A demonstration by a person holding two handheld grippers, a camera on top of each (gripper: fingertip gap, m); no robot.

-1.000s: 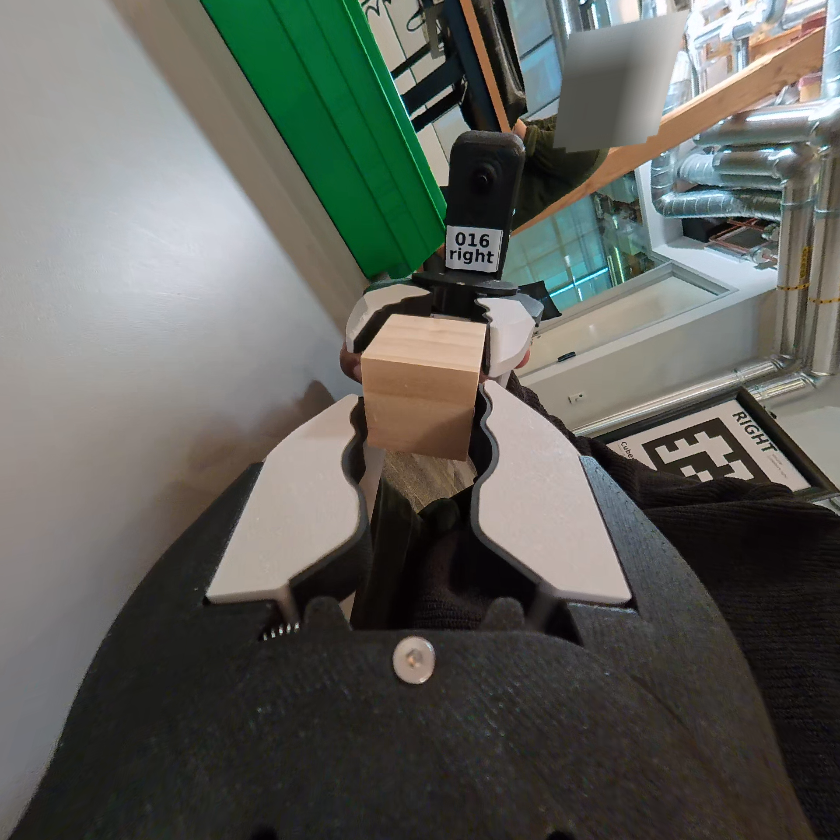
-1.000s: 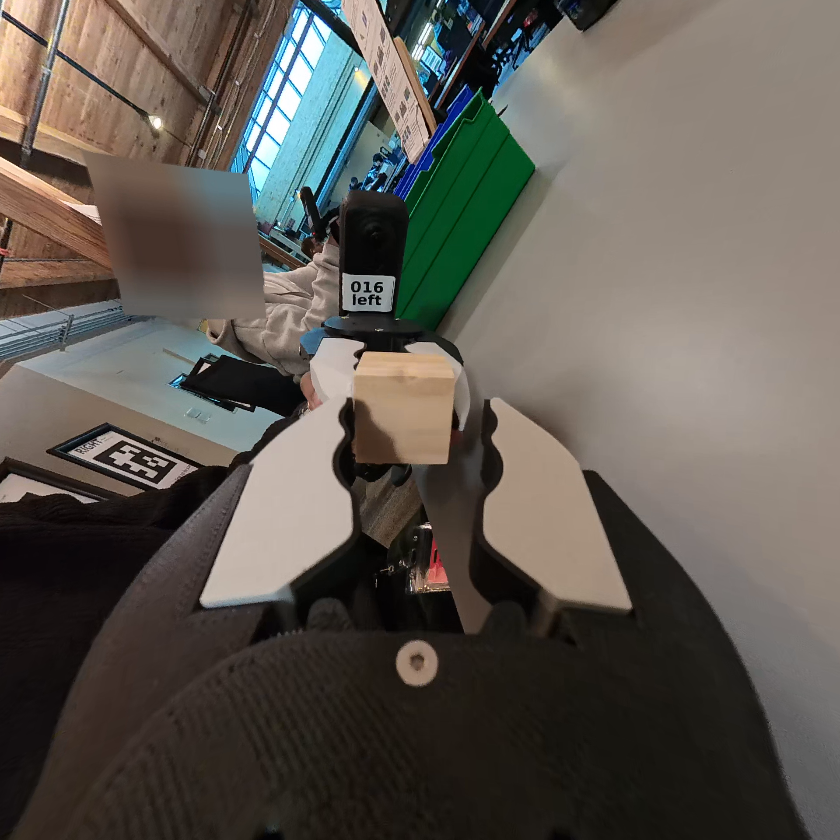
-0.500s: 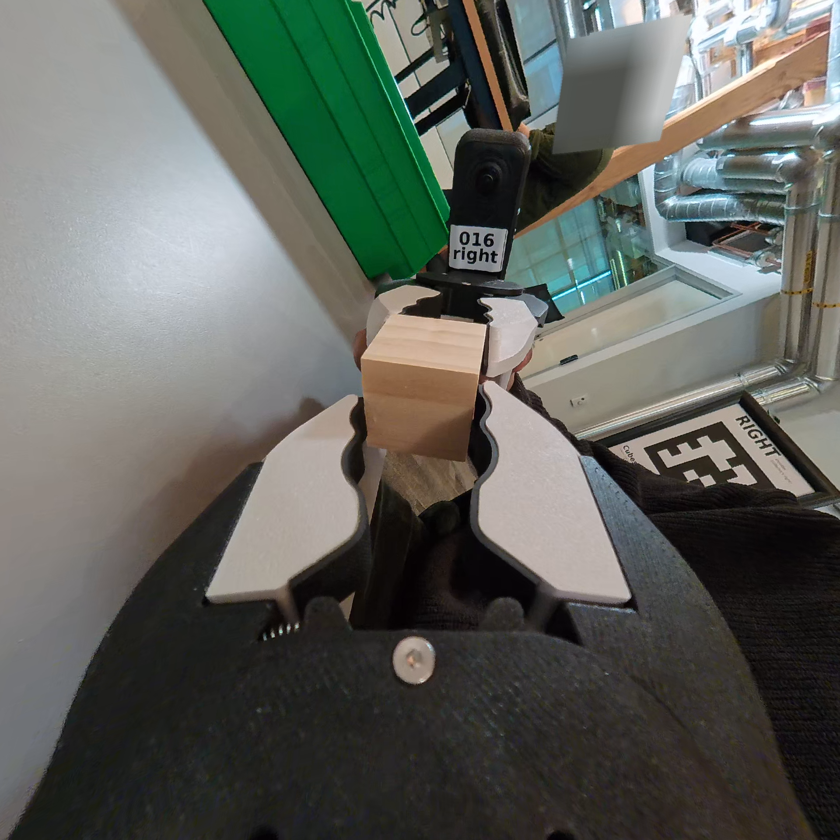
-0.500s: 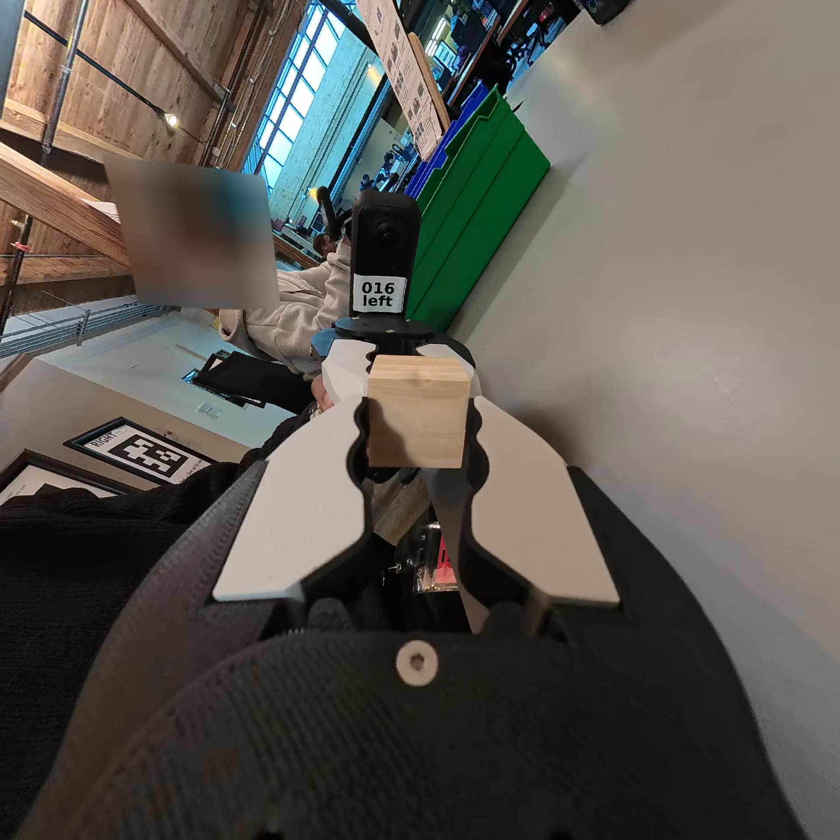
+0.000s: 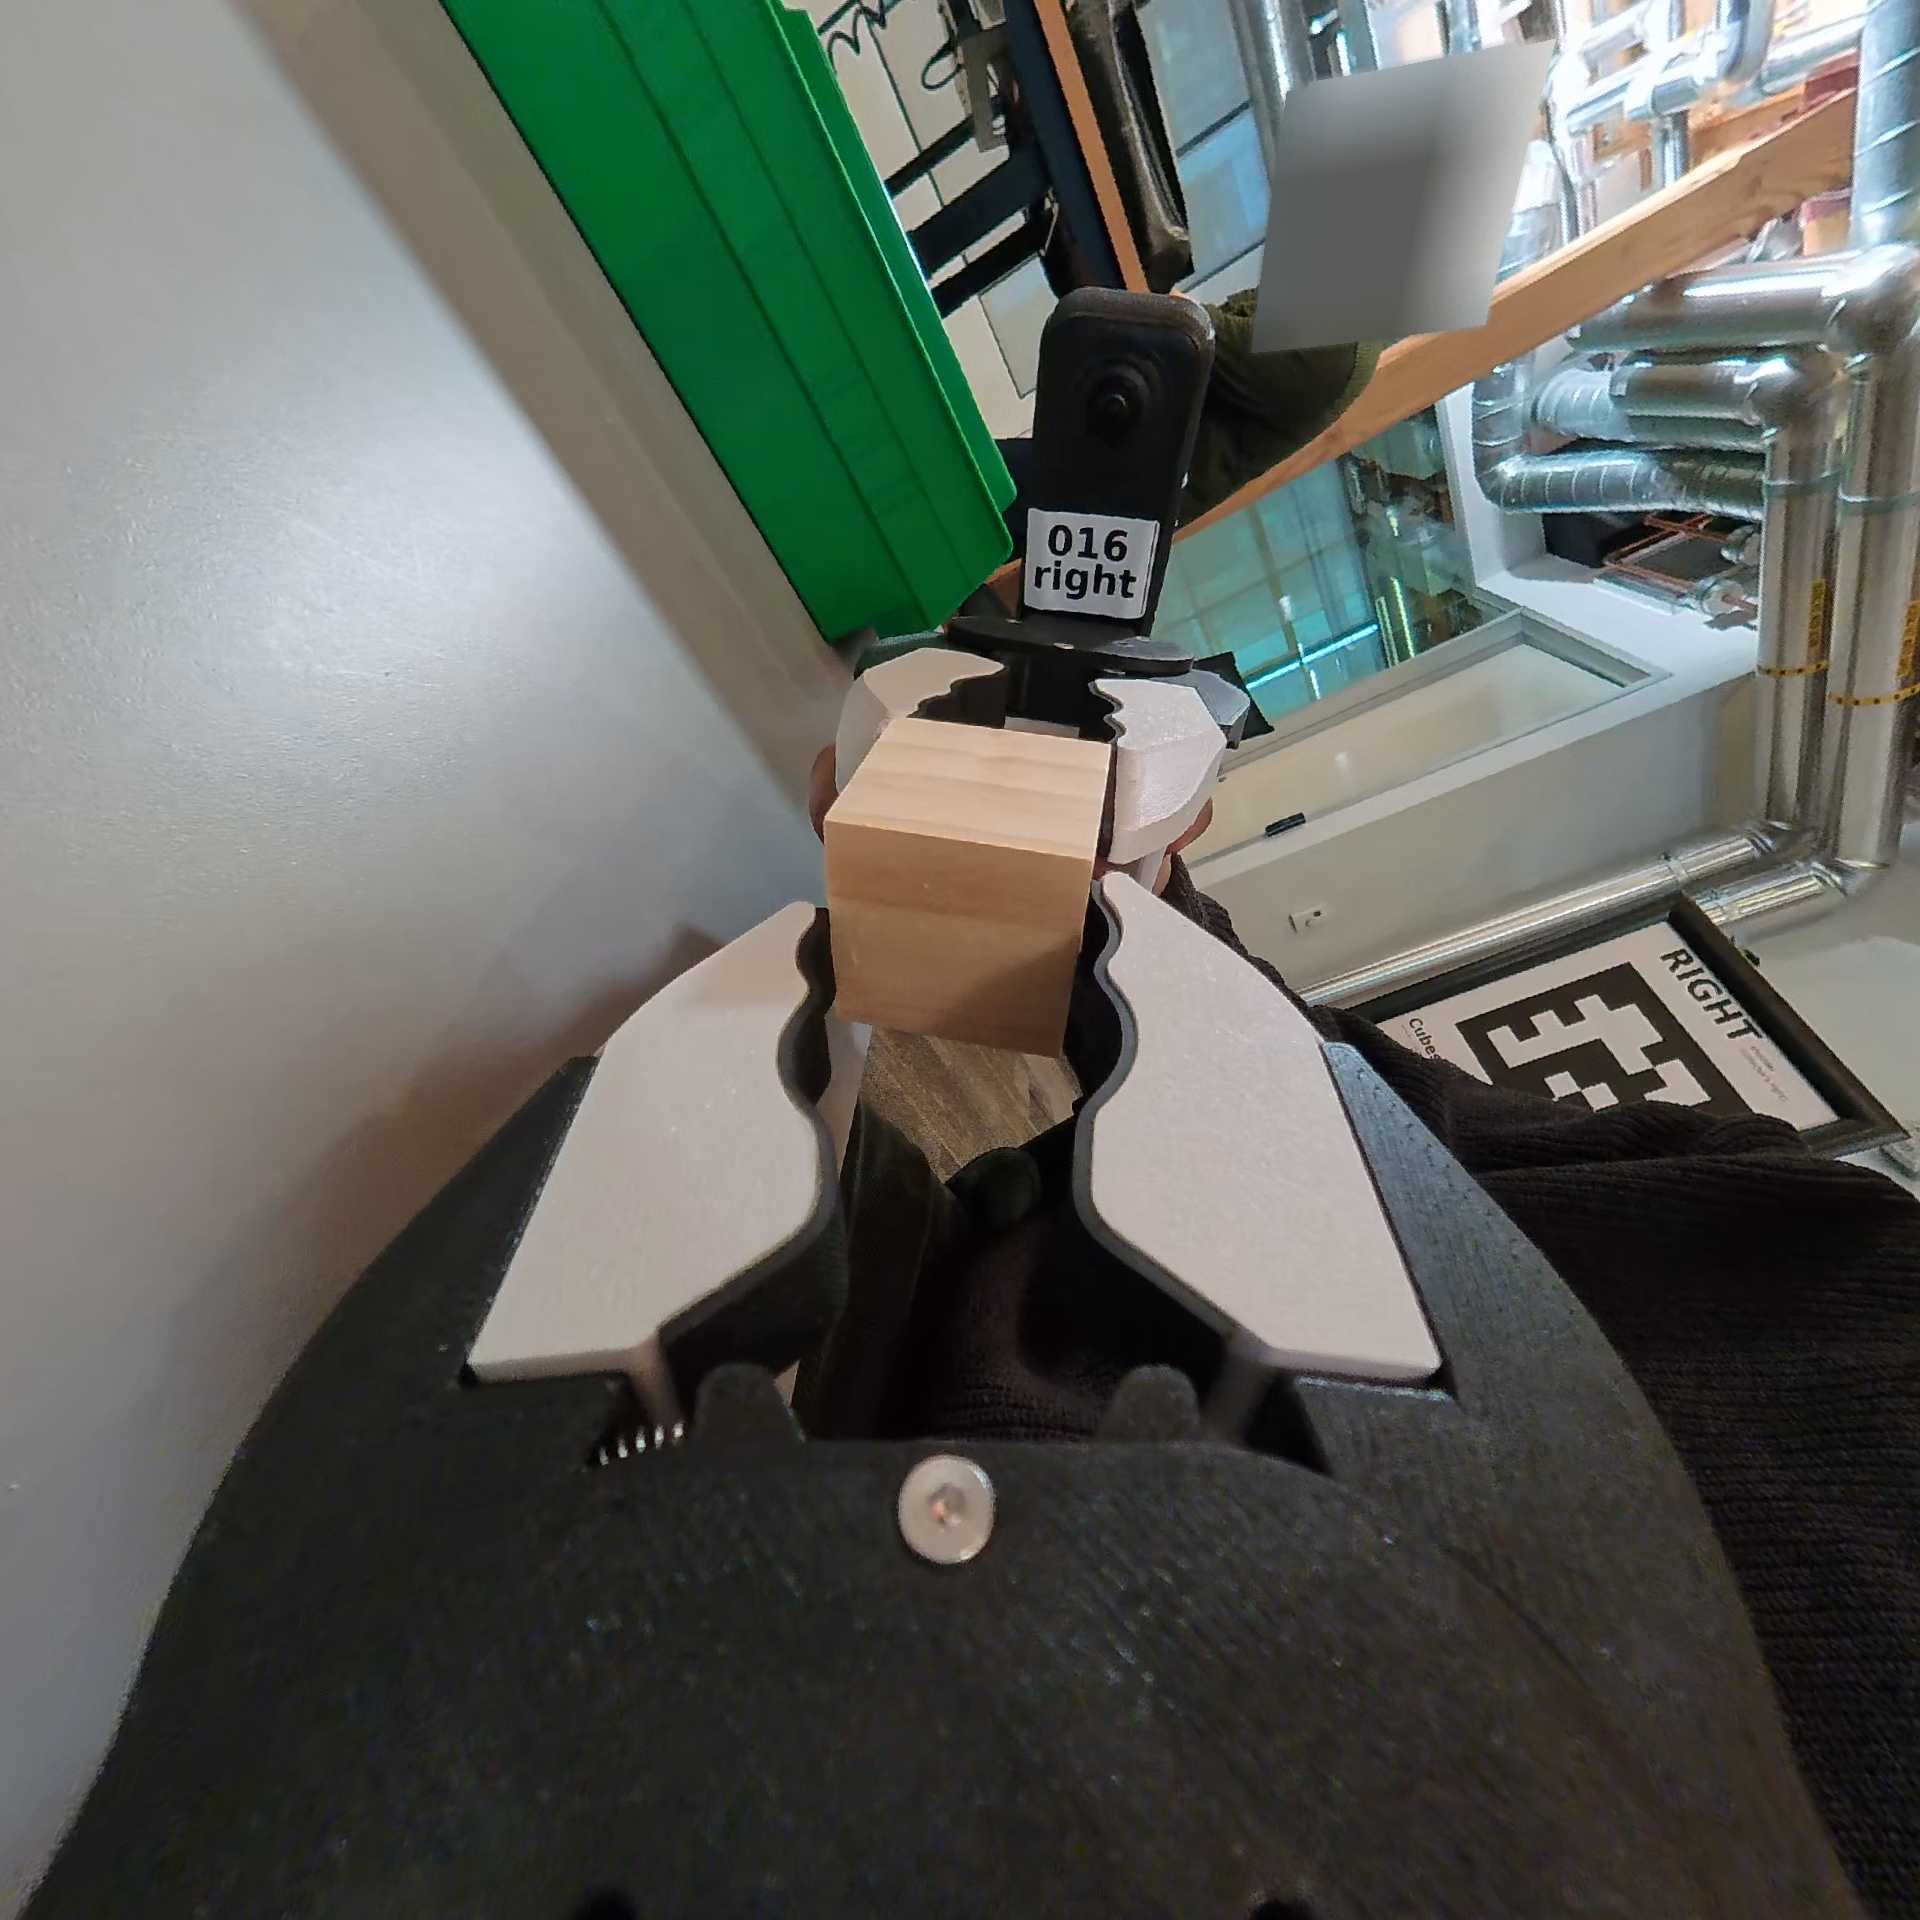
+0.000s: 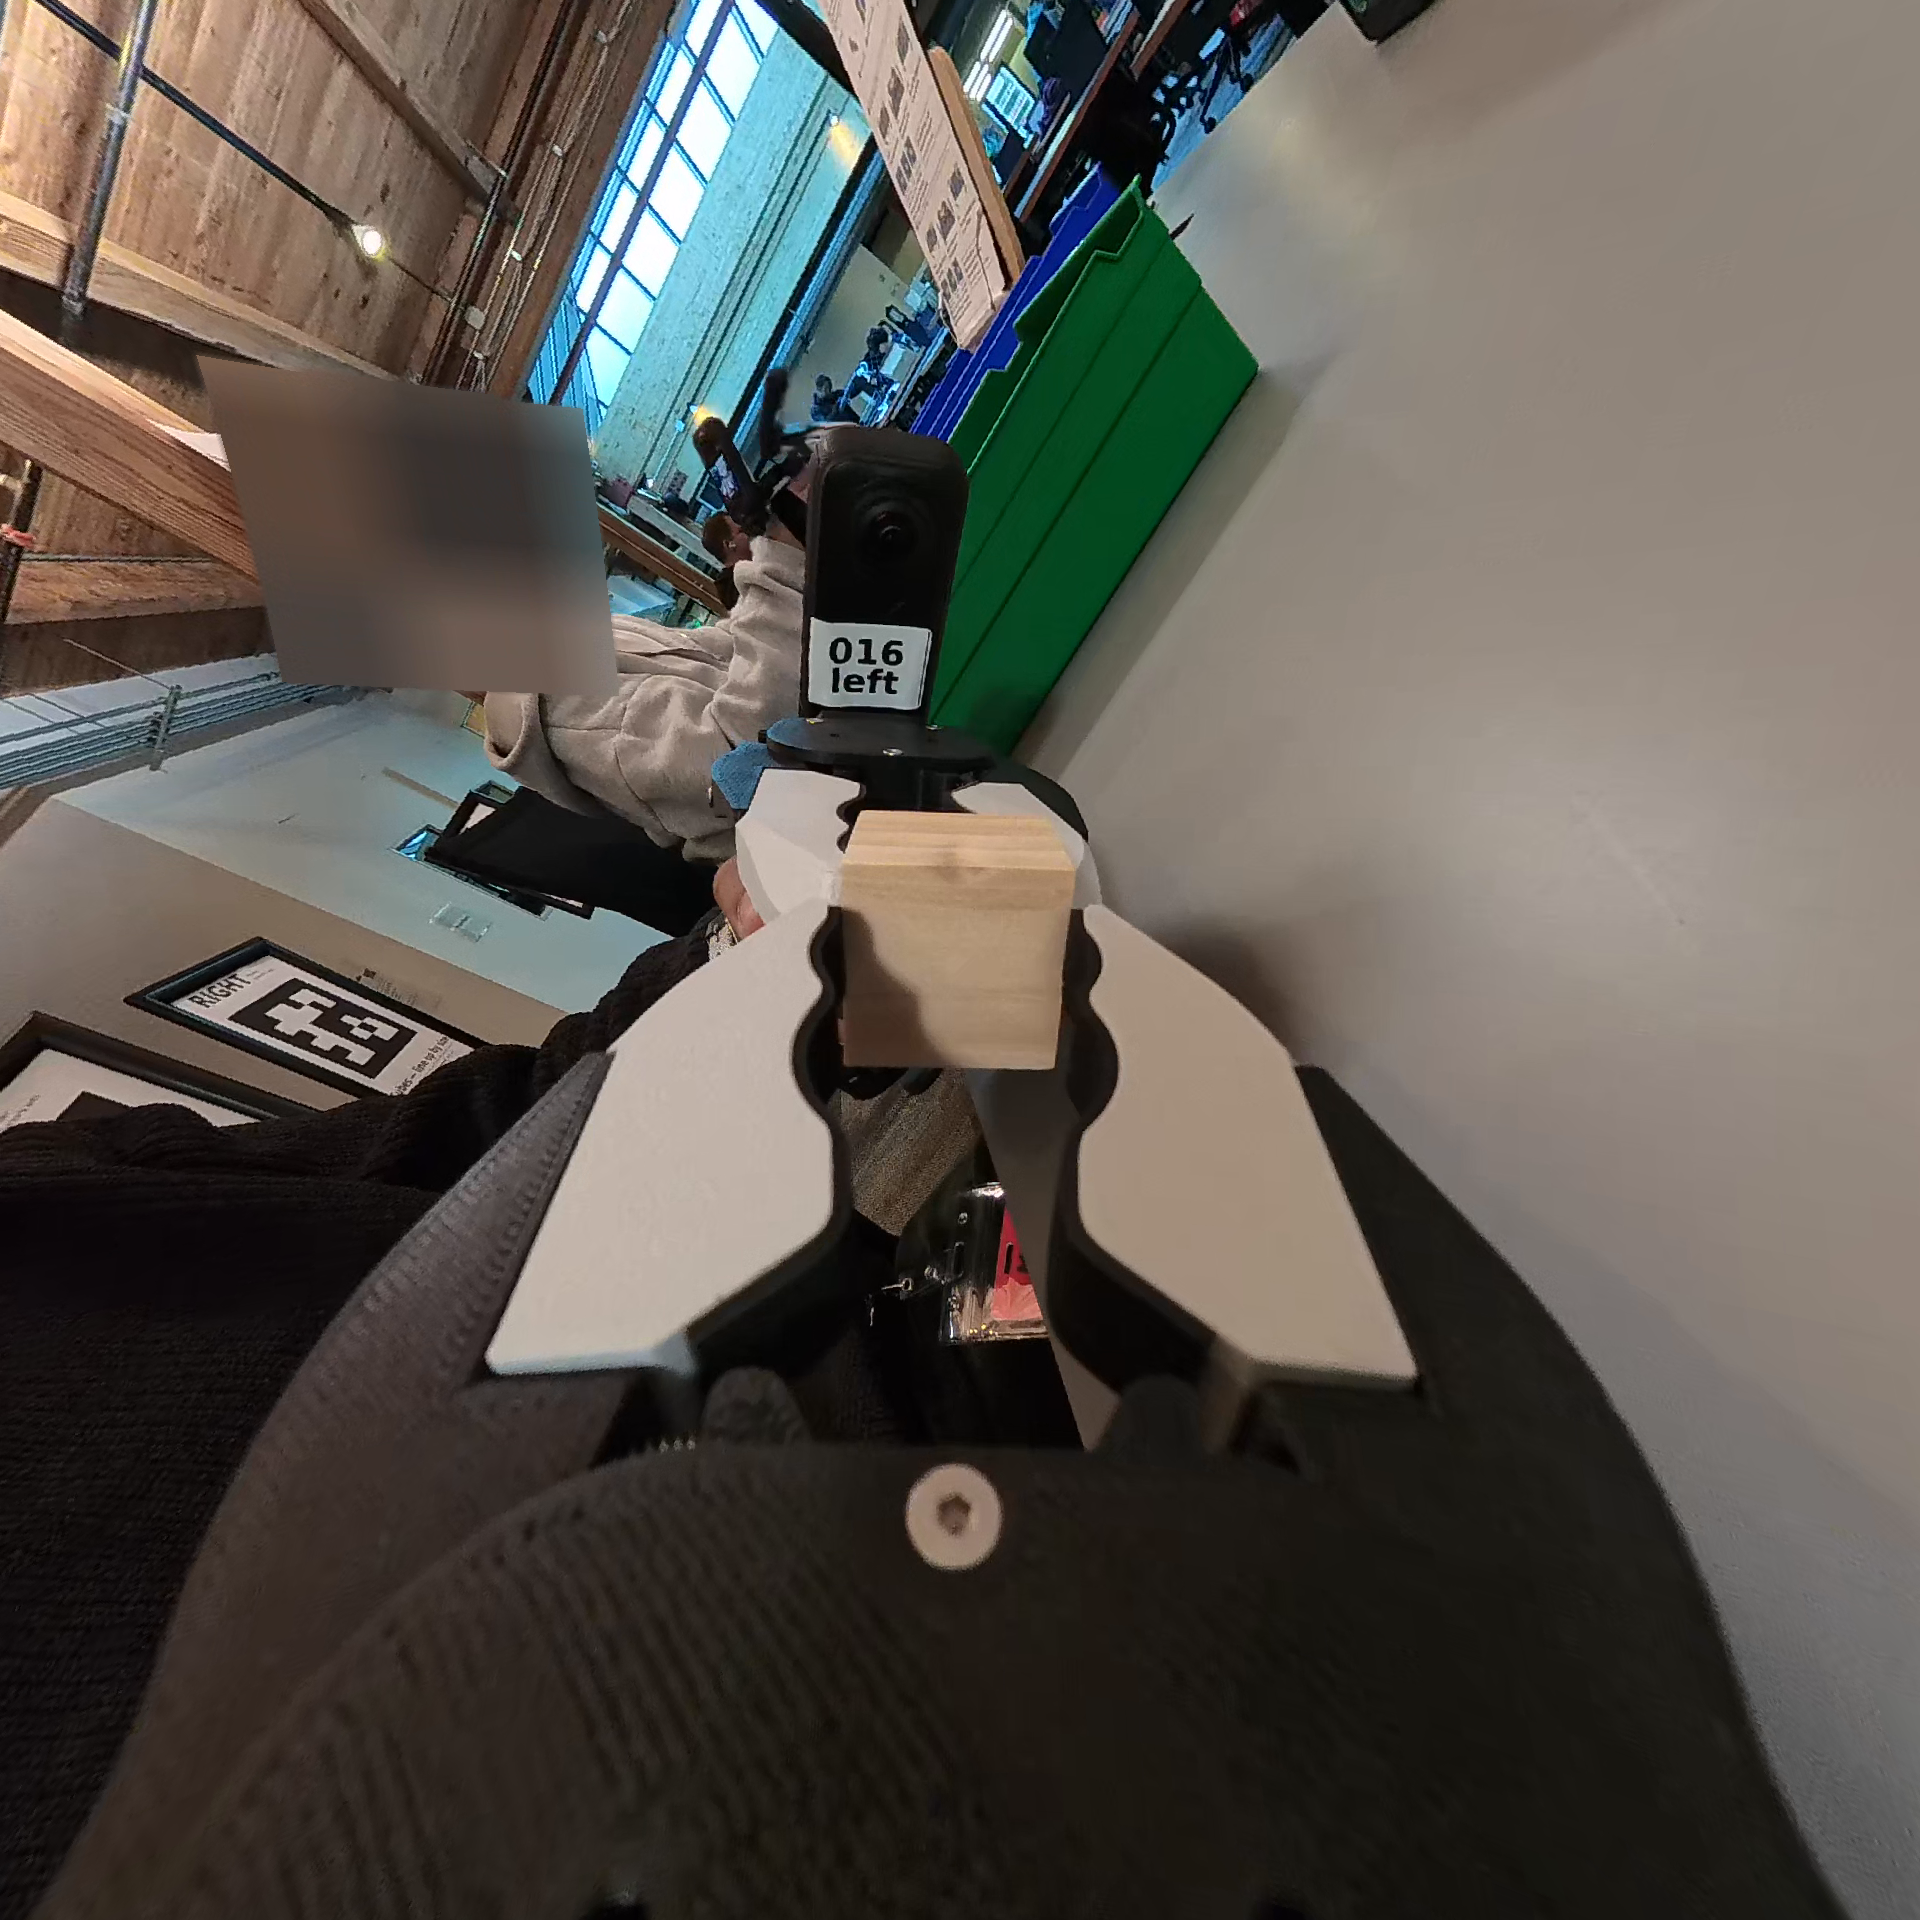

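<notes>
A pale wooden cube (image 5: pixel 956 935) is held in the air between my two grippers, which face each other. My left gripper (image 5: pixel 961 920) is shut on the near end of the cube, with both fingertips against its sides. My right gripper (image 6: pixel 951 925) is shut on the other end of the same cube (image 6: pixel 951 945). The right gripper also shows in the left wrist view (image 5: pixel 1029 727), just behind the cube, with its black camera above it. The left gripper shows in the right wrist view (image 6: pixel 914 821) in the same way. The views are rolled sideways.
A grey table top (image 5: pixel 260 623) fills one side of each view and also shows in the right wrist view (image 6: pixel 1558 727). Green bins (image 5: pixel 779 312) stand at its far edge. A framed black-and-white marker card (image 5: pixel 1621 1039) lies beyond a black sleeve (image 5: pixel 1662 1351). A person in a light hoodie (image 6: pixel 644 717) sits behind.
My right gripper's jaws stood open around the cube a second ago and have closed onto it. My left gripper has kept its hold and the cube has barely moved.
</notes>
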